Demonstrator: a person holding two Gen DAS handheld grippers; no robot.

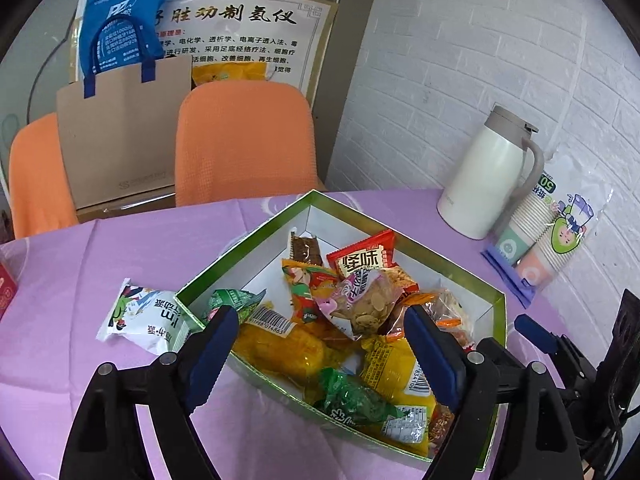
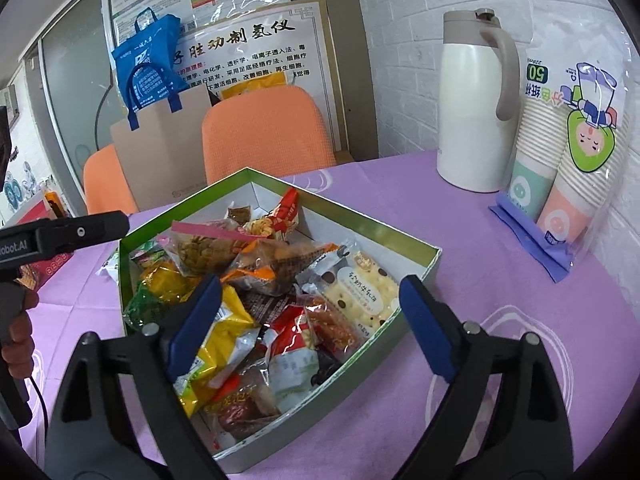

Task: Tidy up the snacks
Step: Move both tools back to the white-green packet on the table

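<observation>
Both hand-held grippers (image 1: 320,344) (image 2: 308,320) agape over snack box (image 1: 496,300); nothing held

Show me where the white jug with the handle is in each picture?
Left wrist view: white thermos jug stands right of centre, on the purple tablecloth.
Right wrist view: upper right, much bigger.
Shared landmark: the paper cup pack, immediately right of it.

- The left gripper (image 1: 320,344) pointed downward, its blue-padded jaws spread wide with nothing clamped.
- The right gripper (image 2: 310,320) was tilted down too, jaws wide apart.
- A hand (image 2: 16,344) held the left gripper's handle.
</observation>
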